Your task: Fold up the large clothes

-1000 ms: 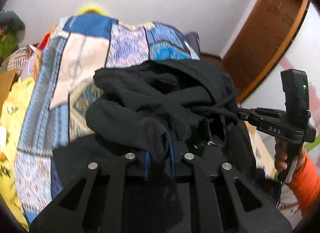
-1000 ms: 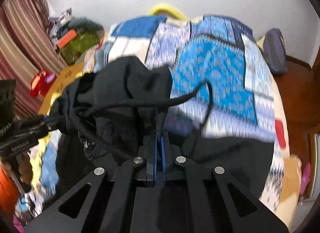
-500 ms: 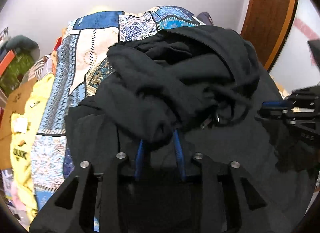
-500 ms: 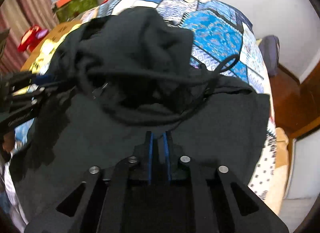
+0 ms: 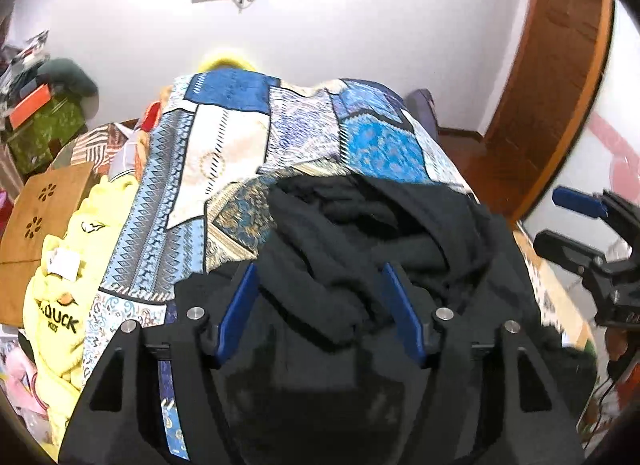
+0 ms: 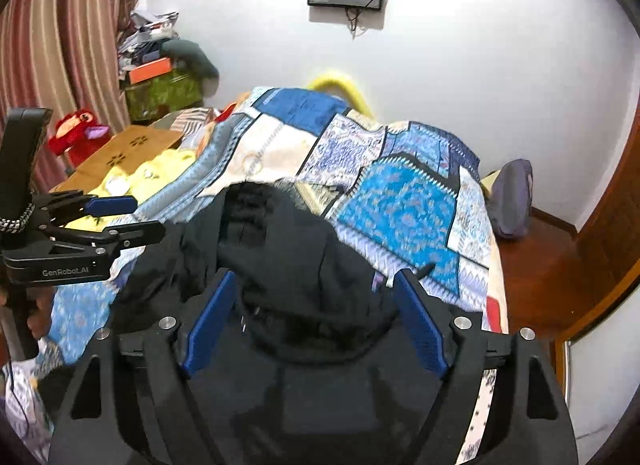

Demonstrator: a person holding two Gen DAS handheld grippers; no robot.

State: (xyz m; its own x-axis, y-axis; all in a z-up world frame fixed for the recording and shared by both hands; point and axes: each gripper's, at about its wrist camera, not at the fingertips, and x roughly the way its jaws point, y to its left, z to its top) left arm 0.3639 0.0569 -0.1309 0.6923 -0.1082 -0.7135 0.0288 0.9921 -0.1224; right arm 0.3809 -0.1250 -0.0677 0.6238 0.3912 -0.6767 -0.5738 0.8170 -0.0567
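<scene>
The hoodie (image 5: 372, 249) lies on the quilt (image 5: 224, 153) right in front of our two grippers, its black cloth heaped in loose rolls just past the fingertips and spreading flat underneath them. We judge the fold as partly done at best: the upper part, hood and all, looks brought over onto the body, but the heap is lumpy, with ridges and hollows, and no clean edge shows. Smoothing it and at least one more fold look to be left.

Our left gripper (image 5: 320, 305) has just been opening; its blue pads stand apart, with a roll of the cloth lying between them but not pinched. Our right gripper (image 6: 312, 305) has also just been opening, and stands wide, the hood's dark mound sitting between its pads, free of both. So we hold nothing now.

From the right wrist the left gripper shows off to the left, above the hoodie's edge. A thin cord end pokes out of the cloth beside the right pad.

Farther out, left of the left gripper, a yellow garment (image 5: 60, 305) lies bunched at the quilt's edge.
</scene>
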